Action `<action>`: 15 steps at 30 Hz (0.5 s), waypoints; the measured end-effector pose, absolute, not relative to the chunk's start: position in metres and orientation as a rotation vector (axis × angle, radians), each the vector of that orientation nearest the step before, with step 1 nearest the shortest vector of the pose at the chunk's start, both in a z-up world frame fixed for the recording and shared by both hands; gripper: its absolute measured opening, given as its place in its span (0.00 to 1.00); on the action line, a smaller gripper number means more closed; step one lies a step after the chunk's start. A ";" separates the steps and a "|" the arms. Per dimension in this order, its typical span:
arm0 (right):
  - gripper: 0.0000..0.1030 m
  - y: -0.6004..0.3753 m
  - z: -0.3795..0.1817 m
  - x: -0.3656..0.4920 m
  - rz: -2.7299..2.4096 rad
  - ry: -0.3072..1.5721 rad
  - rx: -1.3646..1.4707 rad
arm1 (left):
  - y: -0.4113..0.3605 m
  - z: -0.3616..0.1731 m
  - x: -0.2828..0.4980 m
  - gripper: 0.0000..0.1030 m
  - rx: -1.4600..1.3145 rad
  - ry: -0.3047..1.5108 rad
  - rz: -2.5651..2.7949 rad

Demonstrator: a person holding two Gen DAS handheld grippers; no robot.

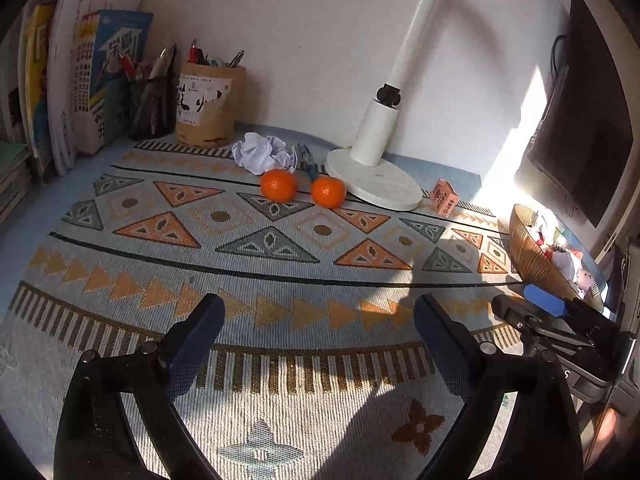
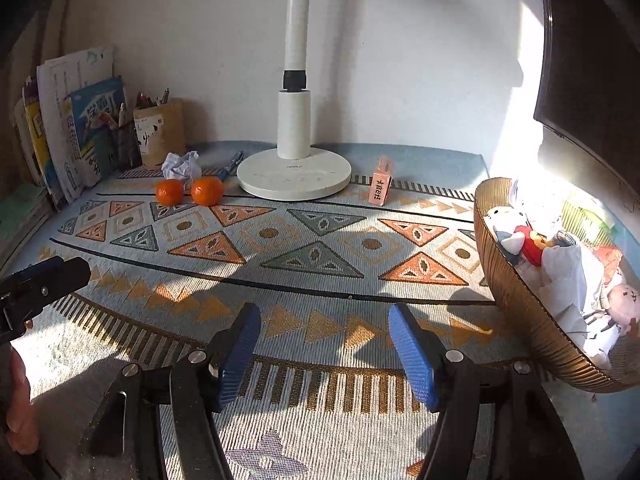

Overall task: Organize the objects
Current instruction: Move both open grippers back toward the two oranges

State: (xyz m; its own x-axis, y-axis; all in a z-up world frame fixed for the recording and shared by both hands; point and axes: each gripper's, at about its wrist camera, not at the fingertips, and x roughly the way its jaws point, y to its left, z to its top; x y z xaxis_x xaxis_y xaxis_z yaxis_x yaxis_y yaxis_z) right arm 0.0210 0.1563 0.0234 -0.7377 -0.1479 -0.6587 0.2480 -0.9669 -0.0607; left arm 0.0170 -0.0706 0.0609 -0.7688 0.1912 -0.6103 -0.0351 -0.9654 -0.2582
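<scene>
While both tongs [image 1: 320,320] [image 2: 324,328] gape, oranges [image 1: 279,185] sit far.

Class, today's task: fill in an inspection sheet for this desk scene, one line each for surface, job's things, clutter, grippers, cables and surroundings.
Surface: patterned woven mat over the desk, partly sunlit.
Job's things: two oranges side by side before the lamp base; crumpled paper just behind them; small pink box upright right of the lamp; ribbed bowl already holding small toys and paper.
Clutter: a pen lying beside the lamp base.
Grippers: left gripper open, empty; right gripper open, empty; both above the mat.
Cables: dark cable behind the monitor.
Surroundings: books and two pen holders against the white wall.
</scene>
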 end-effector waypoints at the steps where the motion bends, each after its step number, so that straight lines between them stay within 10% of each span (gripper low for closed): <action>1: 0.63 0.154 0.024 0.018 -2.700 0.220 1.054 | -0.070 0.062 0.016 0.92 -1.031 -0.326 2.812; 6: 0.63 0.129 0.076 0.001 -2.621 0.221 1.037 | -0.082 0.098 -0.006 0.81 -1.096 -0.003 2.802; 15: 0.52 0.053 0.055 -0.112 -2.389 0.071 1.111 | -0.124 0.071 -0.124 0.82 -1.150 -0.108 2.607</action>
